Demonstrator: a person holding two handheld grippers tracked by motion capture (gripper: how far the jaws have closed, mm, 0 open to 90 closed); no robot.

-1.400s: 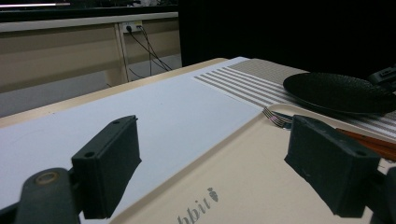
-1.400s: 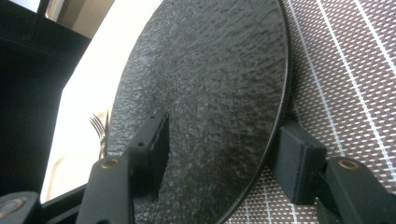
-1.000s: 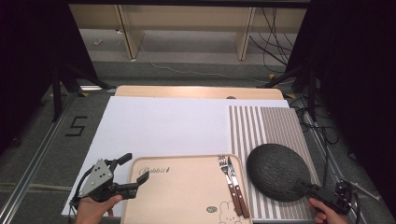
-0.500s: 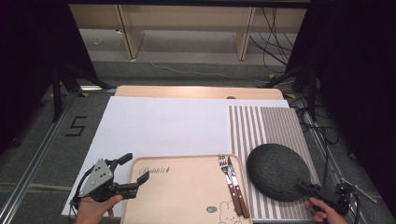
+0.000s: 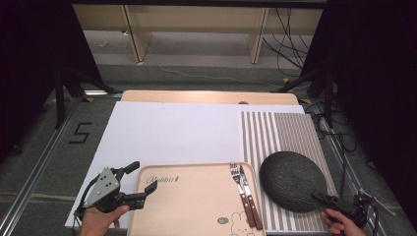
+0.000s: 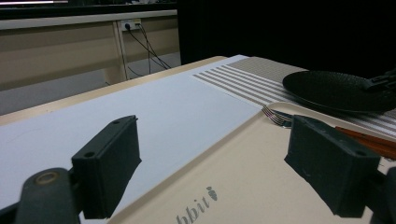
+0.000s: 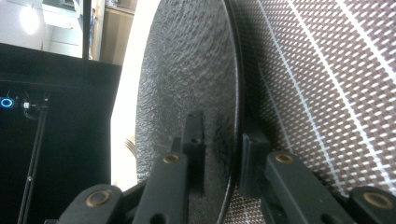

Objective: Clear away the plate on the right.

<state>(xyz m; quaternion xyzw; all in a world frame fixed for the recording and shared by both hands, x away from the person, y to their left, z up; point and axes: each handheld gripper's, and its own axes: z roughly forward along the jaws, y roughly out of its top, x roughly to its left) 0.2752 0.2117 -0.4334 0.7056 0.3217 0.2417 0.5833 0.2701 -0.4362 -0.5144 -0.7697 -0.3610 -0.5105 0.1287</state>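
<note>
Right tongs point(image 5: 319, 197): clamped on near rim of dark plate point(image 5: 290, 180), resting on striped mat point(image 5: 280, 132) | Left tongs point(image 5: 142, 179): spread wide at tray point(image 5: 196, 206) corner | Fork point(image 5: 238, 187), knife point(image 5: 250, 196): on tray's right side

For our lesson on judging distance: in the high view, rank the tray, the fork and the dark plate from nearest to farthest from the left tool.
1. Tray: right beside the left tool, whose open jaws straddle its near-left corner.
2. Fork: on the tray's right side, next to the knife.
3. Dark plate: farthest right, on the striped mat, gripped at its rim by the right tool.
</note>
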